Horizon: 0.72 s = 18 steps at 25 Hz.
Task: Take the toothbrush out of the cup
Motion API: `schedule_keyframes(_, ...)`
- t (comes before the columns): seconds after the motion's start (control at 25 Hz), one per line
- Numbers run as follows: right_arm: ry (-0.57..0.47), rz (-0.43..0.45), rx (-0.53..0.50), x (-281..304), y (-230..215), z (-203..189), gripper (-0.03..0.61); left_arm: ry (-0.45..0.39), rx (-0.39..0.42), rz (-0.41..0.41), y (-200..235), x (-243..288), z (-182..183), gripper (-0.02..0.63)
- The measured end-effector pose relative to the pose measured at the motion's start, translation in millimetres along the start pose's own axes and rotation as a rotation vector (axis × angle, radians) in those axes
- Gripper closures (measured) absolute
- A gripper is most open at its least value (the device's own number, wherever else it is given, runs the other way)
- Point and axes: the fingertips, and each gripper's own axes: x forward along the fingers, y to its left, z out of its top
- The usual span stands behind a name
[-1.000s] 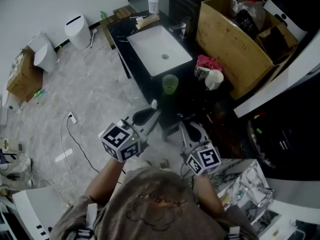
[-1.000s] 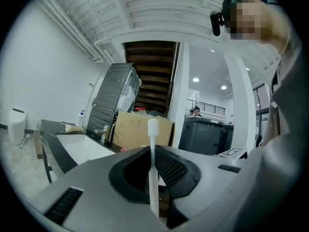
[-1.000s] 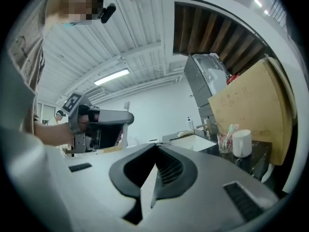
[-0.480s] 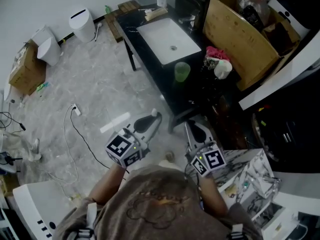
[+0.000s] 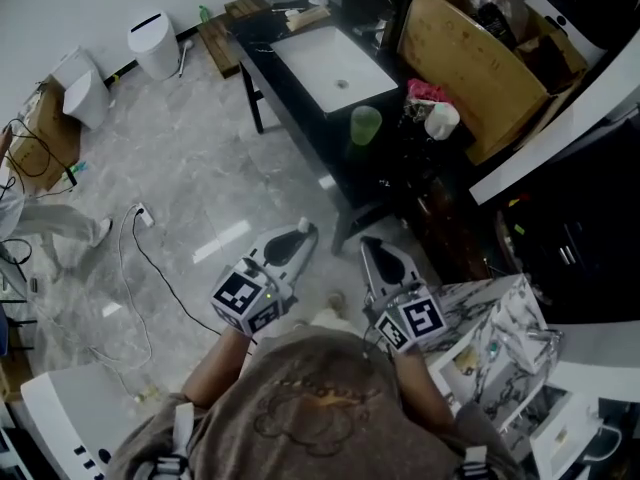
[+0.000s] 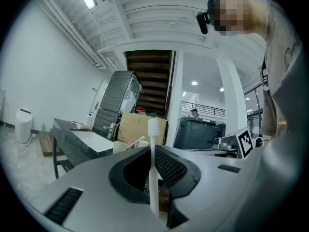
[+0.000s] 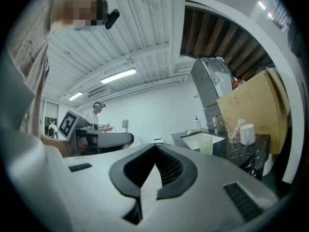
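A white toothbrush (image 6: 153,178) stands upright between the jaws of my left gripper (image 6: 153,151), which is shut on its handle; the bristle head (image 5: 303,226) sticks out above the jaws. The pale green cup (image 5: 365,125) stands on the black counter (image 5: 330,153) beside the sink, well ahead of both grippers, and also shows in the right gripper view (image 7: 205,144). My right gripper (image 5: 378,258) hangs beside the left one over the floor. Its jaws (image 7: 155,149) meet at the tips with nothing between them.
A white basin (image 5: 335,66) is set into the counter. Behind the cup stand a white mug (image 5: 441,120) with brushes and a large cardboard box (image 5: 480,63). A cable (image 5: 150,268) and a white bin (image 5: 153,43) lie on the marble floor at left. Crumpled wrapping (image 5: 500,328) sits at right.
Both grippers have drawn back from the counter, so the green cup now lies farther ahead. The left gripper still holds the toothbrush; the right stays shut.
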Motion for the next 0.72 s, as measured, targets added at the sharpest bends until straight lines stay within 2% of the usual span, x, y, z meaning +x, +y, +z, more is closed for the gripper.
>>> schedule_keyframes(0.28,0.009,-0.004,-0.04,-2,15,-1,0.58,-0.018,0.001,-0.005,-5,-11,2,0.589)
schedule_keyframes(0.72,0.001,-0.025,-0.03,-7,18,2,0.58,0.024,0.019,-0.01,-13,-10,-10,0.589)
